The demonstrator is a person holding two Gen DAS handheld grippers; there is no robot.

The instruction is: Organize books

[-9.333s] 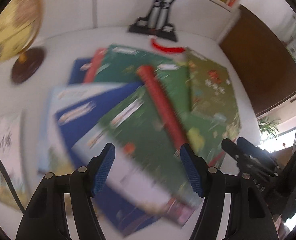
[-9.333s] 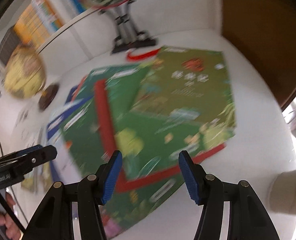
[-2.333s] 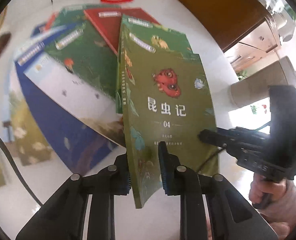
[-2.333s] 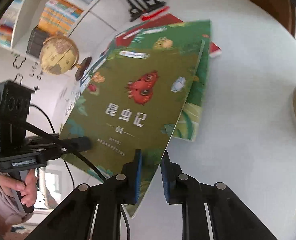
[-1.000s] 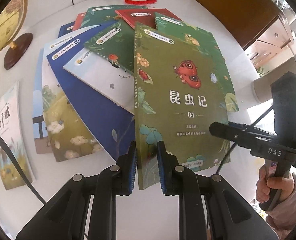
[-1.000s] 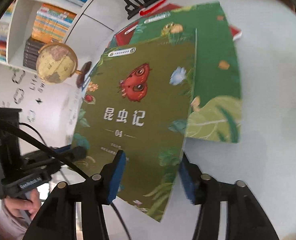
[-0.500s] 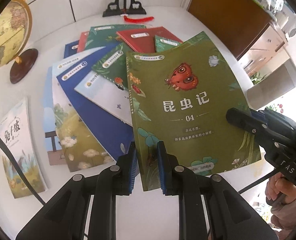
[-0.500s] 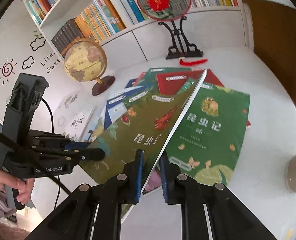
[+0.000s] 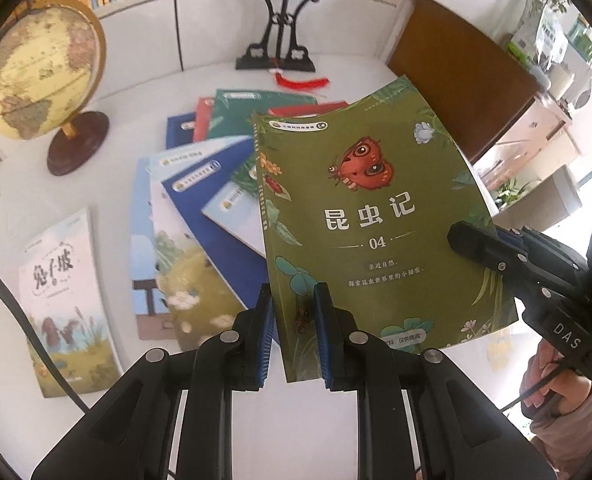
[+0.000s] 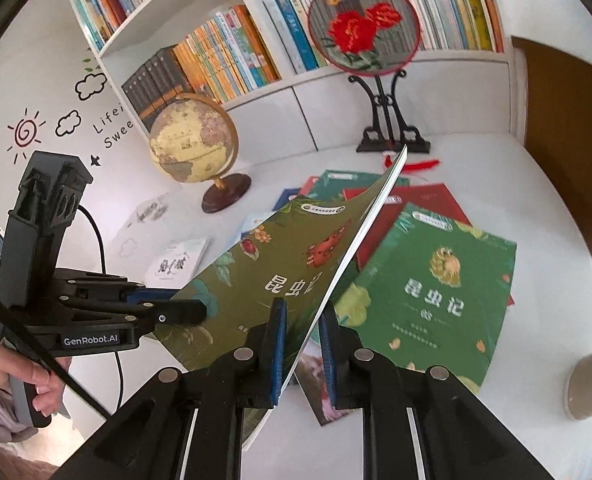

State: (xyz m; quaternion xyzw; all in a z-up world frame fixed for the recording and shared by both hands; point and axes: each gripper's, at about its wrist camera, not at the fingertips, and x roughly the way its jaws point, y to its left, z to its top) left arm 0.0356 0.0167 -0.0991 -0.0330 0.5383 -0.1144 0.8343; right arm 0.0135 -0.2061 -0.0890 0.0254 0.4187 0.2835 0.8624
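Two grippers pinch one thin olive-green paperback (image 9: 368,216) between us.
Left gripper (image 9: 293,340) and right gripper (image 10: 300,354) clamp its glossy, bowed cover's near edge.

olive book (image 9: 370,220) cover: "昆虫记", "04" beneath it; two smaller lines of print under that, too fine to read
green book (image 10: 432,292) cover: "昆虫记"; its number is blurred
white book (image 9: 61,300) cover: "兔子坡"
left gripper (image 10: 167,314) body: "GenRobot.AI"
right gripper (image 9: 470,242) body: "DAS"
wall (image 10: 55,80) lettering: "Lifei", "Swee", both cut off
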